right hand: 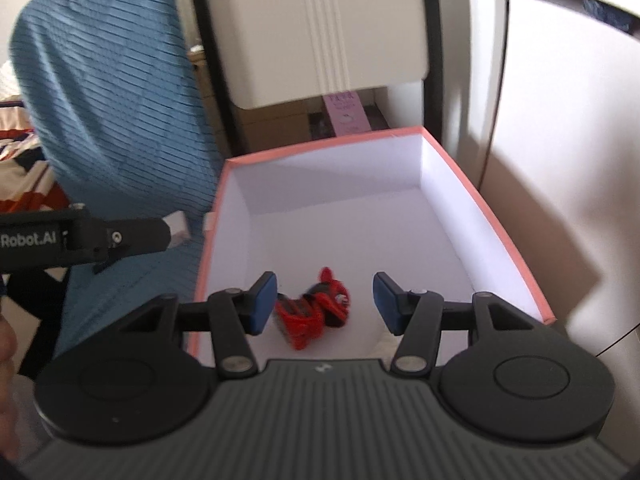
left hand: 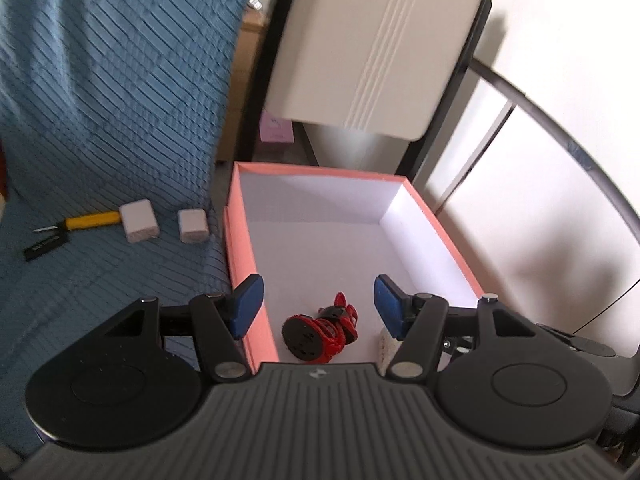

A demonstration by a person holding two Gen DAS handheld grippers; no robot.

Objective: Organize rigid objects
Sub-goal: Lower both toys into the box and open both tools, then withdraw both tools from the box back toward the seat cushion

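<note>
Both tongs, left (left hand: 318,306) and right (right hand: 325,302), spread and empty above box (left hand: 240,240); red toy (left hand: 324,330) lies below between them.

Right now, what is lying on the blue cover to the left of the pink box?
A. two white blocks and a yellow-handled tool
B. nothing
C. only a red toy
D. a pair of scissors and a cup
A: the left wrist view shows two white blocks and a yellow-handled tool on the blue cover, left of the pink box; the red toy lies inside the box.
</note>
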